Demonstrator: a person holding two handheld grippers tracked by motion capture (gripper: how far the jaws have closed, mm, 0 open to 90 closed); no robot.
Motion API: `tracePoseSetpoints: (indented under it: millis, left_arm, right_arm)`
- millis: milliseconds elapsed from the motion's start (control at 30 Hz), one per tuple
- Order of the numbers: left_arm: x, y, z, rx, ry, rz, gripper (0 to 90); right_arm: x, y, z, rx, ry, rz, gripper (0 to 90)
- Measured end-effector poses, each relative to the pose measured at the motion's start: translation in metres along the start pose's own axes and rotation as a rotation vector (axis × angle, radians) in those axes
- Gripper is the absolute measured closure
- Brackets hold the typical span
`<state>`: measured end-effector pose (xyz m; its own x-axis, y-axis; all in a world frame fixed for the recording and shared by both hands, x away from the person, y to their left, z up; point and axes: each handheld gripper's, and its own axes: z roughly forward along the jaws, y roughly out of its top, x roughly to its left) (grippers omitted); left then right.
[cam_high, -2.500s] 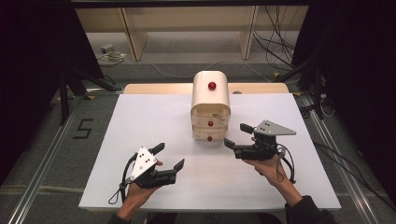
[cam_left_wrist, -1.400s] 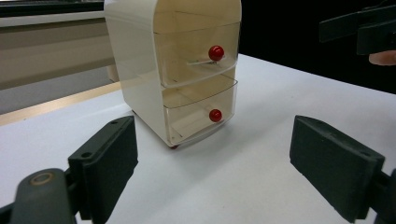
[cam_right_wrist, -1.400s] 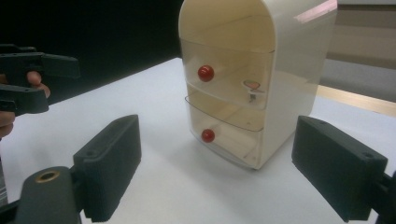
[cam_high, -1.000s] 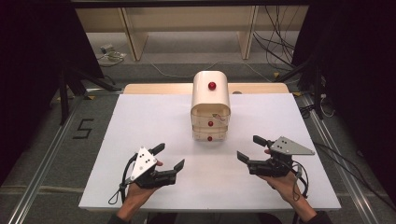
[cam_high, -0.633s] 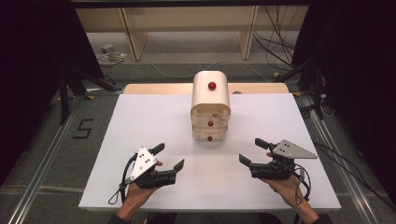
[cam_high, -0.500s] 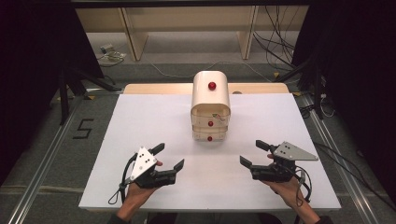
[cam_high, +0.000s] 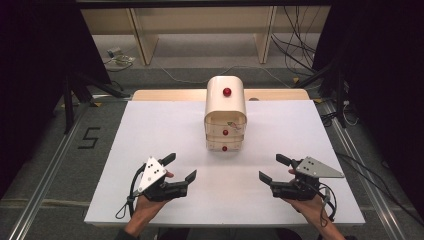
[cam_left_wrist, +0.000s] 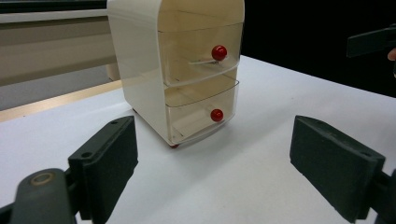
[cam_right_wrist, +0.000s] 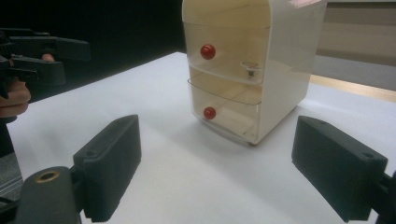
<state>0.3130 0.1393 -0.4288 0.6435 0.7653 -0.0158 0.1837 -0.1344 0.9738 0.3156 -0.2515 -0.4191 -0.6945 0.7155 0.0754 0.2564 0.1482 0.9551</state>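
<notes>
The drawer cabinet (cam_high: 225, 114), a cream plastic unit with a rounded top, stands upright near the middle of the white table (cam_high: 150, 130), toward its far edge. A red knob (cam_high: 227, 92) sits on the cabinet's top surface. In the left gripper view, two translucent drawers are visible, each closed flush with the cabinet front: the upper drawer (cam_left_wrist: 198, 53) and the lower drawer (cam_left_wrist: 201, 109), each fitted with a red knob at its centre. A small object lies inside the upper drawer; its identity cannot be determined. The left gripper (cam_high: 181, 167) is held low over the near left area of the table, jaws spread wide with nothing between them, aimed toward the cabinet and well apart from it. The right gripper (cam_high: 274, 168) is held low over the near right area, jaws likewise spread wide and holding nothing, also aimed at the cabinet and well apart from it. The cabinet lies between the two lines of approach, with neither gripper touching it.
</notes>
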Motion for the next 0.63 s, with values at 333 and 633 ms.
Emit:
tracePoseSetpoints:
  millis: [333, 633]
  left_arm:
    - [-0.0004, 0.0, 0.0004, -0.001, 0.0, 0.001, 14.6]
    - [-0.0007, 0.0001, 0.0006, -0.001, 0.0, 0.001, 14.6]
  right_arm:
    - [-0.0008, -0.001, -0.0015, -0.005, -0.004, -0.003, 16.4]
    - [-0.0018, -0.0011, -0.0022, -0.004, -0.011, -0.005, 16.4]
